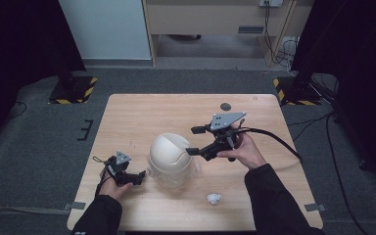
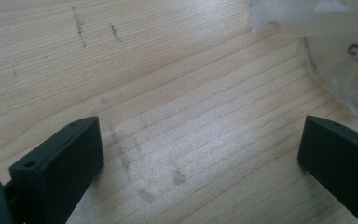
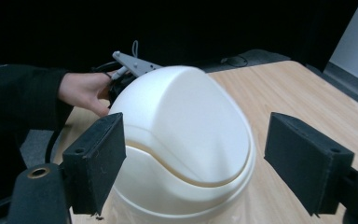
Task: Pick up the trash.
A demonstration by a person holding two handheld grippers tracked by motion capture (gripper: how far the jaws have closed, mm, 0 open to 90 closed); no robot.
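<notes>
tabletop [image 1: 137,117]: bin [image 1: 170,152] perhaps between hand-held gripper [image 1: 194,141]

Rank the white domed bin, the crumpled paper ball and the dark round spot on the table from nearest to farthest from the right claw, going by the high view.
1. White domed bin, just left of the right claw.
2. Crumpled paper ball, near the table's front edge.
3. Dark round spot, toward the table's far edge.
</notes>
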